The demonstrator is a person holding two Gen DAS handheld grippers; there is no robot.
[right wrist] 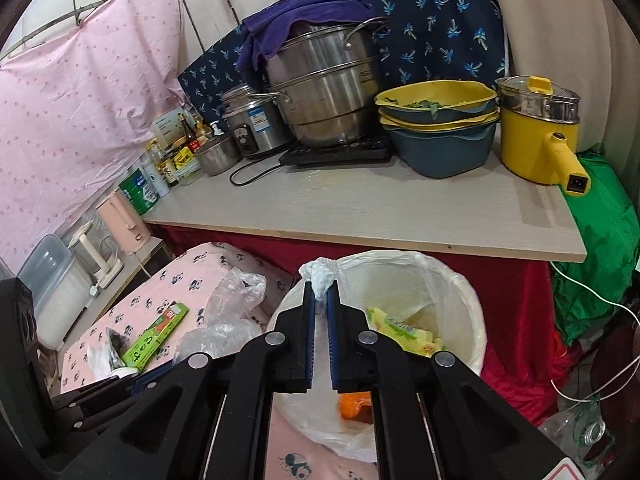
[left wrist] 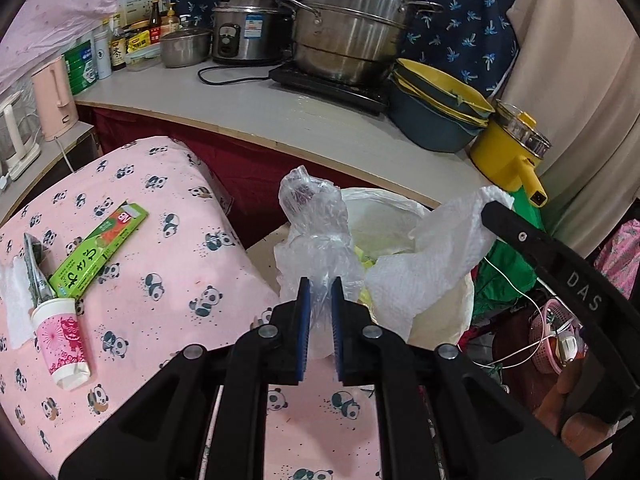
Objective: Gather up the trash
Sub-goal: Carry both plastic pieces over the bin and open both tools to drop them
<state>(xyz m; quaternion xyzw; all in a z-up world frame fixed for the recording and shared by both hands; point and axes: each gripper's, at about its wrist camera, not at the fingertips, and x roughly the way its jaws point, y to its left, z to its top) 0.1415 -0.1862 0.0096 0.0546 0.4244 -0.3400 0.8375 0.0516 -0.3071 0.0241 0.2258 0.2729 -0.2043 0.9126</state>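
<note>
two grippers, each carrying a piece of trash to the bin.

the left gripper (left wrist: pixel 320 292) has its jaws pinched almost closed on a clear plastic bag (left wrist: pixel 310 216), held at the bin's near rim so it can drop inside. the right gripper (right wrist: pixel 319 292) is clamped tight on a crumpled white tissue (right wrist: pixel 322 274), over the lined trash bin (right wrist: pixel 460 292) that stands off the pink panda cloth's (left wrist: pixel 160 240) far right corner. a green wrapper (left wrist: pixel 100 248) and a paper cup (left wrist: pixel 62 340) lie by the cloth's left edge, not yet collected.
</note>
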